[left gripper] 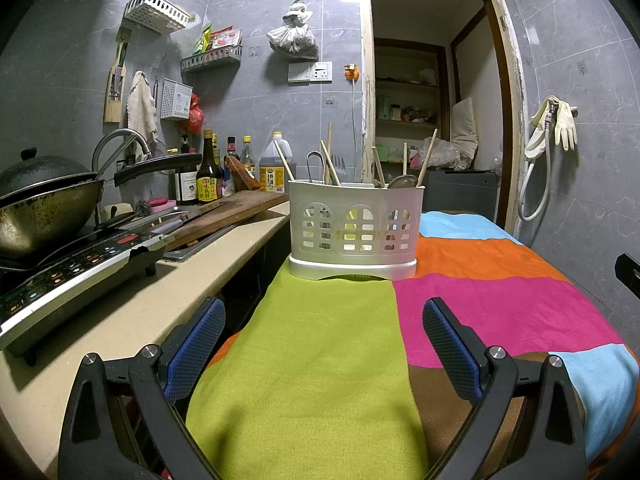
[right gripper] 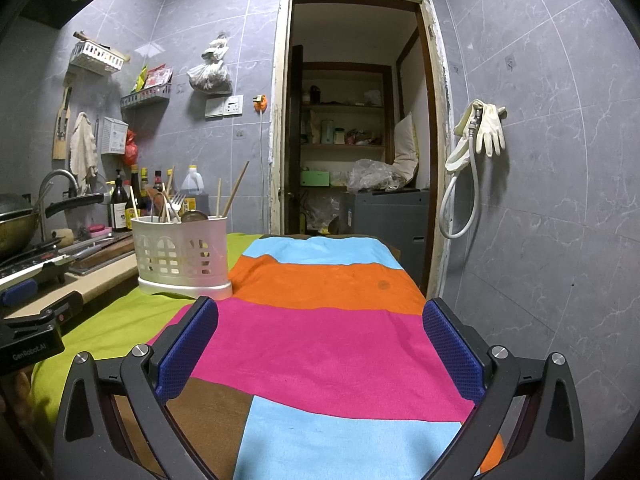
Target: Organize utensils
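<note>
A white slotted utensil caddy (left gripper: 356,232) stands on a table with a patchwork cloth (left gripper: 320,344). It holds wooden chopsticks (left gripper: 330,168), a metal spoon (left gripper: 402,181) and a wire-handled utensil (left gripper: 315,165). In the right wrist view the caddy (right gripper: 182,254) is at the left, with a fork (right gripper: 175,202) in it. My left gripper (left gripper: 324,316) is open and empty above the green patch, short of the caddy. My right gripper (right gripper: 320,316) is open and empty above the pink patch, to the right of the caddy.
A counter (left gripper: 132,312) on the left carries an induction cooker (left gripper: 76,268) with a wok (left gripper: 44,208), a cutting board (left gripper: 236,210) with a knife, and sauce bottles (left gripper: 208,174). An open doorway (right gripper: 352,128) is behind the table. The left gripper's body (right gripper: 32,340) shows at the left edge.
</note>
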{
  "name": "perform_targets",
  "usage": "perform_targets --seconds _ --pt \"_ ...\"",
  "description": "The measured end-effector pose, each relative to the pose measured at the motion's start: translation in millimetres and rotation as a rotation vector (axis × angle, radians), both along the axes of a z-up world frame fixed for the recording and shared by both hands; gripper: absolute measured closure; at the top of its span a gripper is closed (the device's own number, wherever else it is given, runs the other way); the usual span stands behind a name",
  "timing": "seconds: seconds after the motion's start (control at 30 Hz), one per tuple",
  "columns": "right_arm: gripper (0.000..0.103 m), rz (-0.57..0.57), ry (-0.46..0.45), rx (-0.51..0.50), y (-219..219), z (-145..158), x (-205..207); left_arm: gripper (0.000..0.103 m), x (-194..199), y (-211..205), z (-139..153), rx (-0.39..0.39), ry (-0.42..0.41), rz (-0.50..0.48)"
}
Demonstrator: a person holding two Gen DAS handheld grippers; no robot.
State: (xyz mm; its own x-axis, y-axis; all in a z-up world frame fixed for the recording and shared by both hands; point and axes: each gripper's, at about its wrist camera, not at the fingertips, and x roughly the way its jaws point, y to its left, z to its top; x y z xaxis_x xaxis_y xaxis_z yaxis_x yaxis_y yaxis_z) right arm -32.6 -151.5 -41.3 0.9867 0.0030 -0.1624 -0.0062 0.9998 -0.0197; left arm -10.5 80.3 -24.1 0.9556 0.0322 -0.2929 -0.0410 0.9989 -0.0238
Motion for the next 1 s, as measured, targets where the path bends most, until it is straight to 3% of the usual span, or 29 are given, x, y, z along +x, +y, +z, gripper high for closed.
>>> perform_targets --seconds 1.0 --pt "0.000 -0.002 0.000 0.001 0.6 0.4 0.0 0.006 4.6 -0.1 -6.2 0.015 0.017 -0.008"
